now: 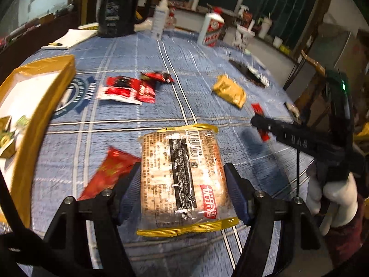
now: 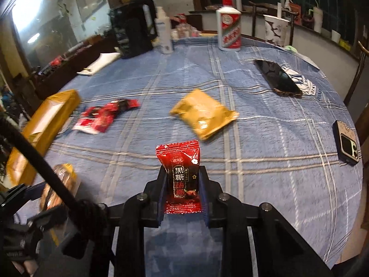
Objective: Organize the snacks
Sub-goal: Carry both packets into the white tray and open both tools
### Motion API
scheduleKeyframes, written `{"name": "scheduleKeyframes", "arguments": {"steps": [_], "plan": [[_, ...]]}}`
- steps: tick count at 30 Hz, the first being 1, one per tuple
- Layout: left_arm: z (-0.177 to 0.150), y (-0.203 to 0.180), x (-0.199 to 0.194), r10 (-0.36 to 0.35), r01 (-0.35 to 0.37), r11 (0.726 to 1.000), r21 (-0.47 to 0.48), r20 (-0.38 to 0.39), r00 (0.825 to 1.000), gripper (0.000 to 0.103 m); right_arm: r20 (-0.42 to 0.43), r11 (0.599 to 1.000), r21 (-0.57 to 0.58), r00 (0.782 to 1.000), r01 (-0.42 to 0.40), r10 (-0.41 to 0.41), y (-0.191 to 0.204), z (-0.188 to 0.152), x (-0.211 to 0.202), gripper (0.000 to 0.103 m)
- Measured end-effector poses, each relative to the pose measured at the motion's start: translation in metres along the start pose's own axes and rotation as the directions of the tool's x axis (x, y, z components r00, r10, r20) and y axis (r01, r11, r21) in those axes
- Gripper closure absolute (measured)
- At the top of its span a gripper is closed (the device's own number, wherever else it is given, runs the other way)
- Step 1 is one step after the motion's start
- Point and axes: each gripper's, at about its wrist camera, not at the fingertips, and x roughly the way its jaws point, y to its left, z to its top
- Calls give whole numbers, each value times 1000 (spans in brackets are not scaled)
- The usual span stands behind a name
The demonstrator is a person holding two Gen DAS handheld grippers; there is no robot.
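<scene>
Low in the left wrist view, the left gripper [image 1: 183, 189] has its blue fingers [image 1: 235, 190] set either side of a clear-wrapped cracker pack with yellow crimped ends [image 1: 182, 175]. The pads look to press on its long sides, so I judge it held, though blur leaves this unsure. Low centre of the right wrist view, the right gripper [image 2: 183, 184] is closed on a small glossy red foil sachet [image 2: 182, 175], pinched at its middle with the top edge standing free.

The cracker pack is probably light but brittle inside, and its film is slick; a gentle hold across the width suits it. The sachet is soft, crinkly and near weightless, so a firm pinch at the body should do.

At left of the left wrist view lies a shallow yellow-rimmed cardboard box [image 1: 43, 106], already holding a few small green packets; it looks the likely destination. A long red wrapper [image 1: 110, 168] lies just beside the left fingers. Further up the blue checked table [image 2: 253, 184], red packets [image 1: 129, 90] and a mustard-yellow pouch [image 2: 204, 113] wait, well apart. Two phones near the right edge and the bottles and black kettle at the far rim are best avoided; the middle offers open room.
</scene>
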Motion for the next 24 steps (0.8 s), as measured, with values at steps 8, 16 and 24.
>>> {"name": "scheduleKeyframes", "arguments": {"steps": [8, 16, 24], "plan": [[0, 67, -83, 60, -35, 988, -148, 169, 984, 32, 9, 963, -138, 972, -230, 233, 124, 32, -49, 79], [-19, 156, -142, 204, -129, 951, -281, 256, 945, 32, -82, 892, -243, 925, -380, 372, 236, 30, -39, 79], [-20, 220, -144, 244, -141, 913, -383, 232, 942, 32, -101, 896, -256, 932, -362, 348, 264, 30, -9, 79]]}}
